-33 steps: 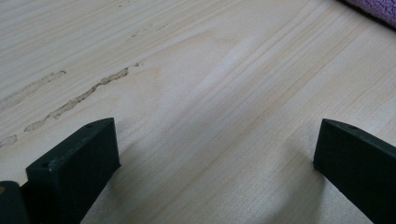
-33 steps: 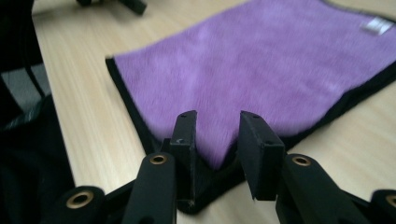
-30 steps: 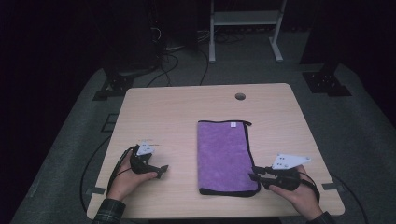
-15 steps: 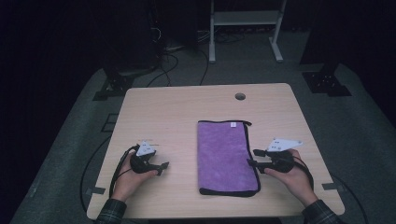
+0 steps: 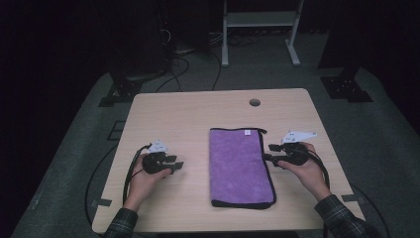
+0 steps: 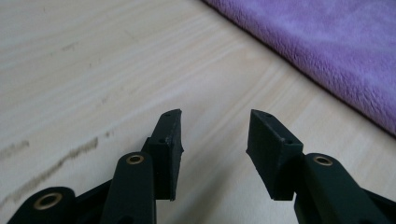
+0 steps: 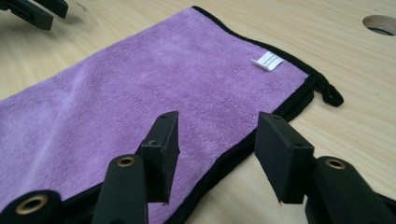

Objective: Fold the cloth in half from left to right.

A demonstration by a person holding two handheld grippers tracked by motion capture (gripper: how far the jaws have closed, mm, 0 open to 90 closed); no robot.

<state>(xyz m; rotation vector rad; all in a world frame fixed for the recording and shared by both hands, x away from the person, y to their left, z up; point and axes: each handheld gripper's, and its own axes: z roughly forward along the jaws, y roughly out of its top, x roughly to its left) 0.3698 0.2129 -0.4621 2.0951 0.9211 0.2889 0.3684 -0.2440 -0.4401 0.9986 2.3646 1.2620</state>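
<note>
Work surface: a pale wooden table with a round cable hole near its far edge, standing on grey carpet in a dark room; a white frame and loose cables lie beyond, their detail lost in shadow. A folded purple towel with black edging lies flat right of centre, white label and hanging loop at its far end. The left gripper rests on bare wood left of the towel, jaws apart and empty. The right gripper sits at the towel's right edge, jaws apart over the black hem, gripping nothing. Both sleeves are cut off at the bottom edge.
</note>
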